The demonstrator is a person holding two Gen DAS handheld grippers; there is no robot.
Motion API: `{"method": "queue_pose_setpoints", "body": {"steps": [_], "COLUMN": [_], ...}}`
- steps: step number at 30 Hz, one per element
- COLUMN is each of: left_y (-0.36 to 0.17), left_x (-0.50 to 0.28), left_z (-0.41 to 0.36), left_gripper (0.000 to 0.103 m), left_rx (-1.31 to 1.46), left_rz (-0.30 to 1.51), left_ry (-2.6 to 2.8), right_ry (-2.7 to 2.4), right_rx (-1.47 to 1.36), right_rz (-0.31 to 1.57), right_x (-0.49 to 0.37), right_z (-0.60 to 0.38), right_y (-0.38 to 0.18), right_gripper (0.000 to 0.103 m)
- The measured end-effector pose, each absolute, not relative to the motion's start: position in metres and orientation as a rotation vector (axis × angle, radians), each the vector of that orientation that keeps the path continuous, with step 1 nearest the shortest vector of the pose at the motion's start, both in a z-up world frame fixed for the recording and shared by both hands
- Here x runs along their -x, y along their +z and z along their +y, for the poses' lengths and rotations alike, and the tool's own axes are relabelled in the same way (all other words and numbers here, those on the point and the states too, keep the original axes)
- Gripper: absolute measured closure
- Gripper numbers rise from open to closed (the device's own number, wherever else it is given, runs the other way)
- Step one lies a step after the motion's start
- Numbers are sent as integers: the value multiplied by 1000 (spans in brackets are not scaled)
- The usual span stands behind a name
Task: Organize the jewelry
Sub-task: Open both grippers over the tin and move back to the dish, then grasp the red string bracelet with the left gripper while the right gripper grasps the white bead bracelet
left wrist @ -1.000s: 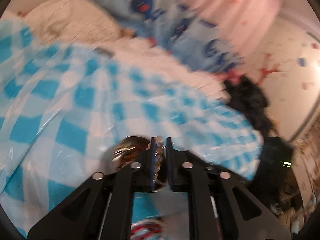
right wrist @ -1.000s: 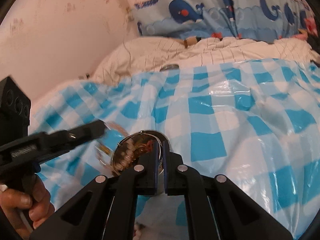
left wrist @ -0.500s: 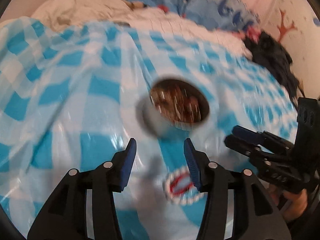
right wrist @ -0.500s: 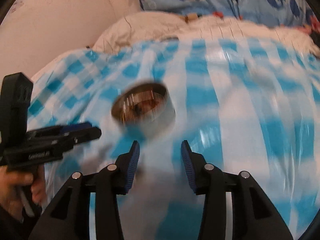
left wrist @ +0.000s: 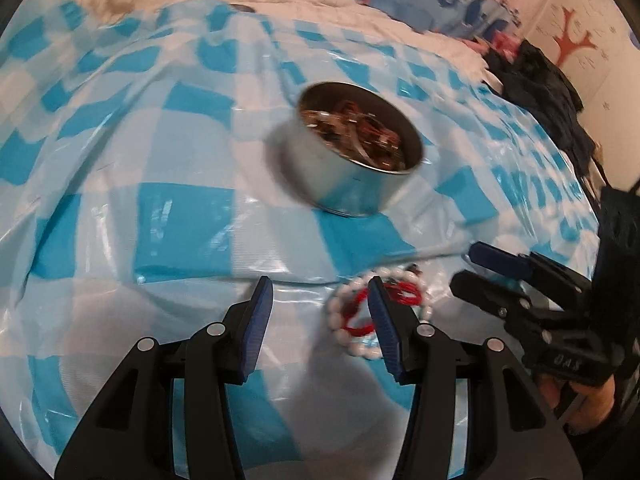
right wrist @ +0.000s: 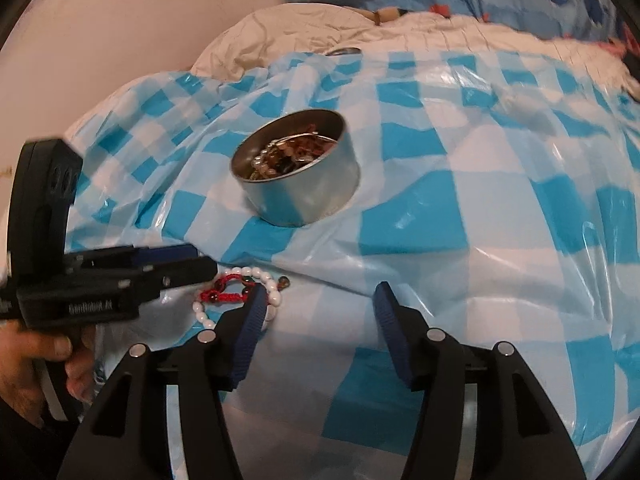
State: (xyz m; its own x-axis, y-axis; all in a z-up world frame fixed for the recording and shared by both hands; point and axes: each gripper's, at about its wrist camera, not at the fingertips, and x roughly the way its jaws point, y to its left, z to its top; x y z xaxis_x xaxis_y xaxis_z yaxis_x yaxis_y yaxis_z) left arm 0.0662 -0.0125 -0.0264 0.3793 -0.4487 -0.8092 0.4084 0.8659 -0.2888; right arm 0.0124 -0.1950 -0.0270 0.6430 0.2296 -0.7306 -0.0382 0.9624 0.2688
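Both hand-held grippers have pulled back from the tin [left wrist: 352, 152] – left hand-held gripper [left wrist: 318, 320] and right hand-held gripper [right wrist: 320, 320] just spread, empty

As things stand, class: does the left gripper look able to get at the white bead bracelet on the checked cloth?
Probably yes: the left gripper stands open, its jaws just widened, with nothing between them, and the white bead bracelet lies uncovered beside one fingertip.

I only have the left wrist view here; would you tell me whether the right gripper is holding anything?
Observer: No. The right gripper has just been opening its fingers, and only the checked cloth shows between them.
Operator: Thank you. Where is the bracelet relative to it?
Observer: The white bead bracelet lies outside the gap, partly hidden behind the finger on the picture's left.
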Motion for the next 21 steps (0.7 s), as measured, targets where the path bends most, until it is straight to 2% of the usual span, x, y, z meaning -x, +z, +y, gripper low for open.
{"method": "queue_pose_setpoints", "body": {"steps": [5, 16, 18, 19, 21], "left_y": [-26, -17, -22, -24, -24], "left_x": [-58, -23, -19, -19, -17], "left_z": [-24, -64, -71, -74, -75], "left_gripper": [57, 57, 71, 74, 96], "left_rx": [-36, -375, -434, -445, -460], "left_rz": [1039, 875, 877, 883, 879], "left_ry": [-582, -654, -650, -655, -653], "right_ry": [160, 127, 133, 134, 134], "right_rx": [-156, -308, -300, -298, -300], "right_rz": [856, 870, 872, 872, 872], "right_x": [-12, -16, -16, -16, -15], "right_z": [-181, -207, -205, -204, -204], "right_y": [-26, -29, -29, -29, -29], "right_gripper": [48, 46, 44, 43, 43]}}
